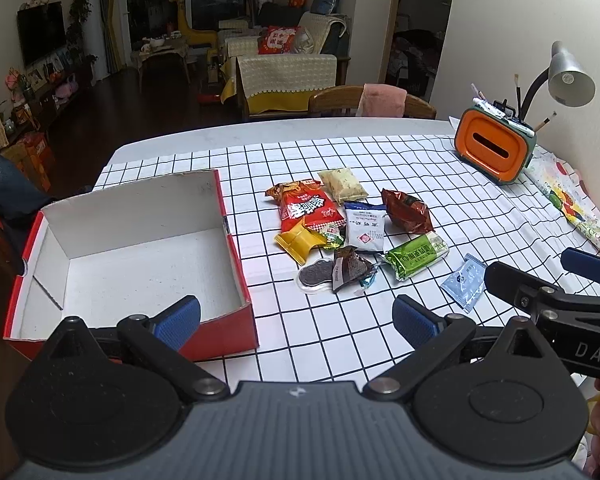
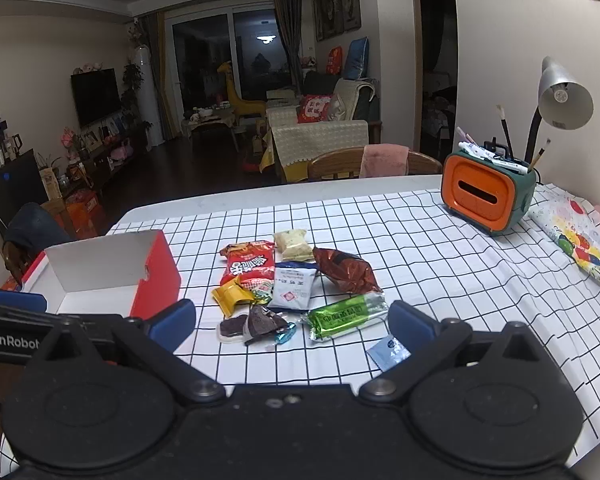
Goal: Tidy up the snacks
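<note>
An empty red cardboard box [image 1: 236, 248] with a white inside sits on the left of the checked tablecloth; it also shows in the right wrist view [image 2: 160, 276]. Several snack packets lie in a pile to its right: a red bag [image 1: 306, 208], a green bar [image 1: 416, 255], a brown foil bag [image 1: 406, 210], a white packet [image 1: 364, 226], a yellow packet [image 1: 298, 242]. A light blue sachet [image 1: 464, 282] lies apart. My left gripper [image 1: 296, 316] is open and empty, near the box's front corner. My right gripper [image 2: 292, 322] is open and empty, just short of the pile.
An orange and green pen holder [image 1: 494, 148] and a grey desk lamp [image 1: 568, 76] stand at the back right. A patterned cloth [image 1: 568, 200] lies along the right edge. A wooden chair [image 1: 372, 102] with a pink towel stands behind the table.
</note>
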